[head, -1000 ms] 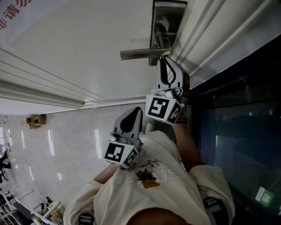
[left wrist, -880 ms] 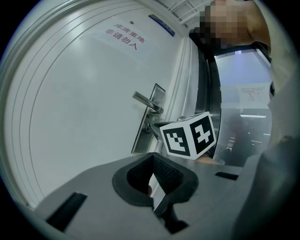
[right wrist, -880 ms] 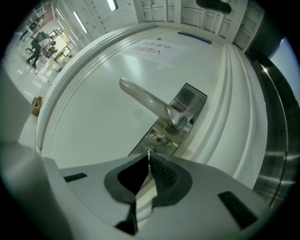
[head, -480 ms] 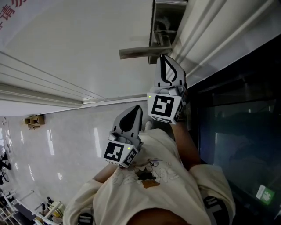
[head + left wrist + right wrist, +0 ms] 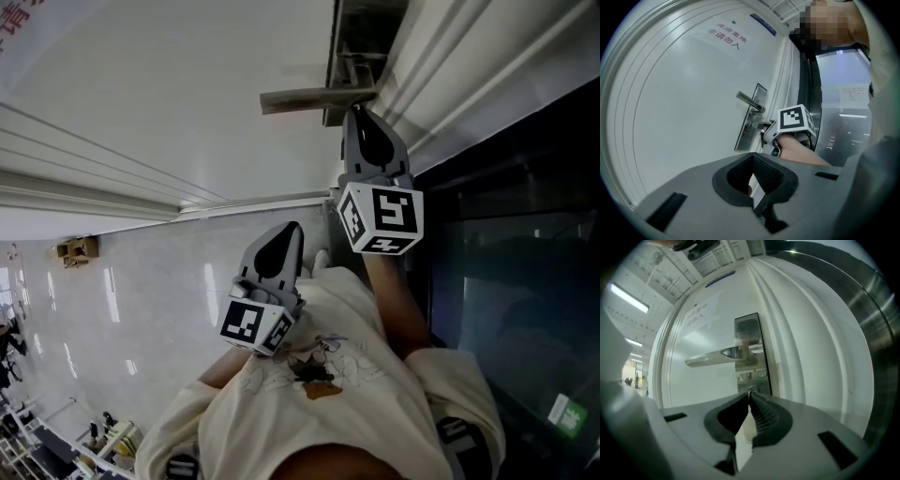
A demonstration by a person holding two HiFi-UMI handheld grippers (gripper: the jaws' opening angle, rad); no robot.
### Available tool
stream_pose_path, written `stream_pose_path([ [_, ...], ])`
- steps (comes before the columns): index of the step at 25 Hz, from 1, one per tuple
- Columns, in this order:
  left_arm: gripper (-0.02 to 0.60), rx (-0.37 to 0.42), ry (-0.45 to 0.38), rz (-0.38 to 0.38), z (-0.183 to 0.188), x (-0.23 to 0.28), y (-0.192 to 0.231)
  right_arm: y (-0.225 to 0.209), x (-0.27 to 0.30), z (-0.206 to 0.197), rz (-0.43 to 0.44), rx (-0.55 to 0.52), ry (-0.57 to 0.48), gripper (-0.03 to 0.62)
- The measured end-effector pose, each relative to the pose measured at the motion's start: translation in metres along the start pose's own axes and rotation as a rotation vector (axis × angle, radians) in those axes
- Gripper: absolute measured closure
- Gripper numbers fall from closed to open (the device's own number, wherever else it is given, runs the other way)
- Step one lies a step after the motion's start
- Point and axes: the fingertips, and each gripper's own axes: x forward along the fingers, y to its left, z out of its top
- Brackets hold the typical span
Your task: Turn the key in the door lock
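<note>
- Over the last second my left claw [image 5: 291,232] had kept still, jaws closed on nothing, while my right claw [image 5: 356,117] had rolled, turning its marker cube over.
- On the white door [image 5: 169,103], the long steel lever handle [image 5: 717,355] ran crosswise above the lock.
- The small silver key [image 5: 752,391] sat in the brushed steel lock plate [image 5: 749,331], dead ahead of my right claw, by far the nearer one. Its shaft lay along my pointing line. My tips pinched its head, just starting to ease apart.
</note>
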Motion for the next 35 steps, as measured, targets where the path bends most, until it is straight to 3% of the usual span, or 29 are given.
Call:
stream_pose_path([
  [17, 0.577, -0.006, 0.002, -0.012, 0.001, -0.002, 0.006, -0.006, 0.0, -0.002, 0.148, 0.757, -0.081, 0.568],
  [25, 0.577, -0.01, 0.013, -0.017, 0.0, -0.002, 0.01, -0.009, 0.0, -0.004, 0.197, 0.958, -0.091, 0.568],
  [35, 0.577, -0.005, 0.01, -0.034, 0.001, -0.003, 0.007, -0.01, -0.001, -0.012, 0.252, 1.348, -0.101, 0.569],
])
